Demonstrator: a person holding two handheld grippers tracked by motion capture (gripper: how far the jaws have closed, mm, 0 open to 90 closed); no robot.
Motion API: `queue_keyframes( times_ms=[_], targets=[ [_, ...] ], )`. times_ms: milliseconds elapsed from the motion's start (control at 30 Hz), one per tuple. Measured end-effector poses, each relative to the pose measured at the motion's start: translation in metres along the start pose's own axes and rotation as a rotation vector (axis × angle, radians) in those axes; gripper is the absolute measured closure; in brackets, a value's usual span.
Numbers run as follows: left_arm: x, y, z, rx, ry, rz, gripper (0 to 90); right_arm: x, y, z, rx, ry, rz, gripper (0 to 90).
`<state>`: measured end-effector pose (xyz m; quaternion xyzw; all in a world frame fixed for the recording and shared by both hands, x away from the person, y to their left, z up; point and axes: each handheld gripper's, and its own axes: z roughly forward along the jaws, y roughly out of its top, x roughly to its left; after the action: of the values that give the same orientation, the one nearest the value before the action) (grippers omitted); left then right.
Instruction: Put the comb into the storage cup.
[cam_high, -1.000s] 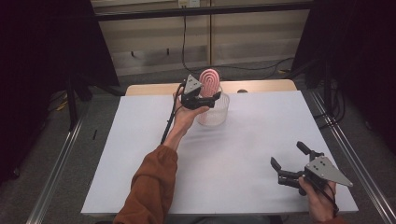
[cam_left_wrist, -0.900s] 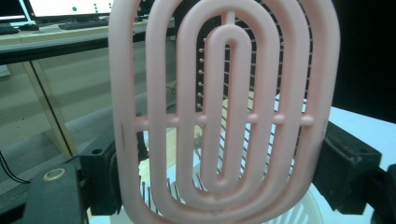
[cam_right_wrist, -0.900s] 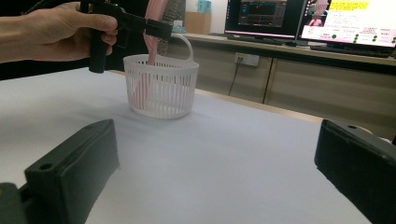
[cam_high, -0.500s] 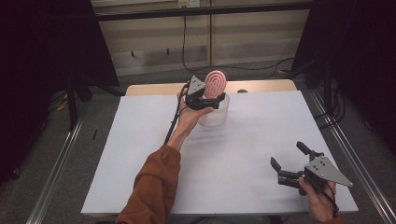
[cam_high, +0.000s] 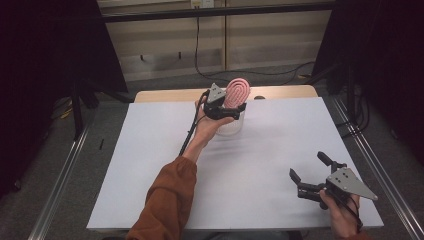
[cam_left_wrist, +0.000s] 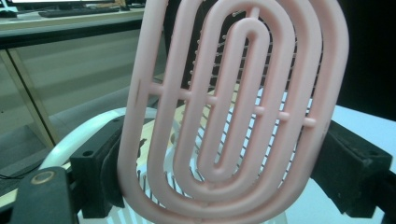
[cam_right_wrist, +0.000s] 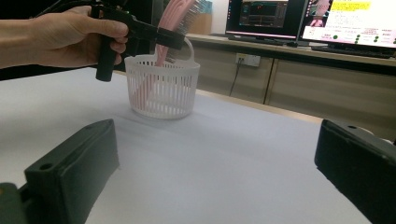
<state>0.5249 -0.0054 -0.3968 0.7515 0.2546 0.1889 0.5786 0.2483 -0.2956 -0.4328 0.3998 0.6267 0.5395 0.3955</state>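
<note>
Two grippers: left gripper (cam_high: 231, 108) fingers pinch an oval pink plastic hairbrush (cam_high: 236, 92) standing in a white slotted plastic basket (cam_high: 230, 126) at the counter's (cam_high: 150, 165) 12 o'clock; right gripper (cam_high: 311, 172), fingers spread, idles at 4 o'clock.

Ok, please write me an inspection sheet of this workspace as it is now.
Surface: white rectangular table top, bare in front.
Job's things: pink oval plastic hairbrush, handle down inside the white slotted plastic basket.
Clutter: nothing seen.
Grippers: left claw shut on the brush head; right claw open, holding nothing, near the front right corner.
Cables: black cable trails from the left claw.
Surroundings: monitors on a bench; grey floor.
</note>
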Motion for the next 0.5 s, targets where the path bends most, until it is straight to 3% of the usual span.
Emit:
queue_keyframes(
  times_ms=[500],
  targets=[
    [-0.0074, -0.0046, 0.0061, 0.027, -0.012, 0.022, 13.1, 0.0002, 0.0001, 0.0, 0.002, -0.002, -0.002, 0.0]
  ],
)
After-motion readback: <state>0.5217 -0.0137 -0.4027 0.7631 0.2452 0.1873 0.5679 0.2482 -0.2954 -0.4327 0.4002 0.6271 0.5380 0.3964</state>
